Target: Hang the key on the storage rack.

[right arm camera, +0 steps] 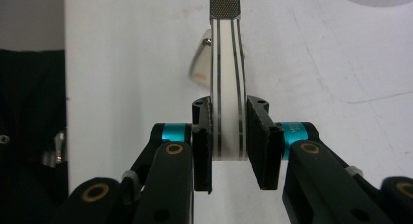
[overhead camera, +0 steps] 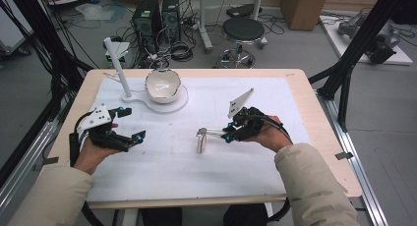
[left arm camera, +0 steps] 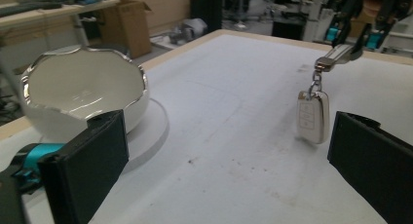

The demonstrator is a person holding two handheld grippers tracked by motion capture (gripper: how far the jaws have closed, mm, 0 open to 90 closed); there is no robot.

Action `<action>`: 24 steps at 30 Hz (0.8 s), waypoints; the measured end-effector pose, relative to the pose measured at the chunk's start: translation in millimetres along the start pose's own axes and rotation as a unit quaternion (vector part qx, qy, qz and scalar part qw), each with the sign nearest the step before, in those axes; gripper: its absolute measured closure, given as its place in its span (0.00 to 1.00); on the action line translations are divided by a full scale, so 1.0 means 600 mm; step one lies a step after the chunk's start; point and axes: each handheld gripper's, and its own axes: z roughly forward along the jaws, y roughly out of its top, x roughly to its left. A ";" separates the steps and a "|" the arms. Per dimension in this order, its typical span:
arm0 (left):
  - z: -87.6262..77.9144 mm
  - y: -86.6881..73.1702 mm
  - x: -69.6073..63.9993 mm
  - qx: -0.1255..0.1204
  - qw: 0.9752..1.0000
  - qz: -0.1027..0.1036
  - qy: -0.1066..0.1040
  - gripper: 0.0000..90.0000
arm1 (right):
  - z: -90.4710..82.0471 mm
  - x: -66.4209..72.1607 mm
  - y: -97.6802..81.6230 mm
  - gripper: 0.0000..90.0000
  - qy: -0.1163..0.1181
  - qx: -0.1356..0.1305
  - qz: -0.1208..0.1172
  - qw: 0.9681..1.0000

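A: Start from the high view. What sat on the table [overhead camera: 305,113]?

B: A white bowl [overhead camera: 163,85] with a wavy rim stood on a round white stand [overhead camera: 173,104] near the far edge, a white post [overhead camera: 118,69] rising just beside it. Nothing could be seen inside the bowl. The right gripper [overhead camera: 227,133] was clamped on a flat white strap [overhead camera: 212,132], and a car key [overhead camera: 201,143] hung from the strap's far end over the middle of the white mat [overhead camera: 196,172]. The left gripper [overhead camera: 133,122] was held near the table's left side, its jaws spread apart with nothing between them.

A: And the left gripper view?

B: The bowl [left arm camera: 85,95] was close on the left, glossy inside with a silver rim, and looked empty. The car key [left arm camera: 312,116] dangled by a small metal ring from the strap [left arm camera: 336,56], white with a silver edge and faint buttons on its face. Whether its lower tip touched the mat I could not tell. The two black jaws stood wide apart at the bottom corners.

A: The right gripper view?

B: The pads [right arm camera: 203,143] pressed on both sides of the strap [right arm camera: 226,87], white with two thin dark lines along it and a knurled metal clasp [right arm camera: 224,6] at its end. Part of the key [right arm camera: 200,61] showed behind it, blurred.
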 end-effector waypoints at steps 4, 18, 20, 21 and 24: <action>0.012 0.032 0.002 0.020 0.999 0.015 -0.036 0.02 | -0.009 -0.002 0.020 0.83 0.011 -0.009 -0.001 1.000; 0.092 0.112 -0.012 0.091 0.985 0.049 -0.139 0.02 | -0.017 -0.008 0.053 0.83 0.033 -0.036 -0.032 0.998; 0.106 0.125 -0.017 0.101 0.980 0.059 -0.161 0.02 | -0.017 -0.007 0.057 0.83 0.036 -0.042 -0.036 0.998; 0.109 0.128 -0.019 0.104 0.979 0.063 -0.165 0.02 | -0.015 -0.005 0.059 0.83 0.036 -0.042 -0.041 0.998; 0.120 0.137 -0.024 0.114 0.974 0.075 -0.180 0.02 | -0.013 -0.002 0.063 0.83 0.039 -0.038 -0.044 0.998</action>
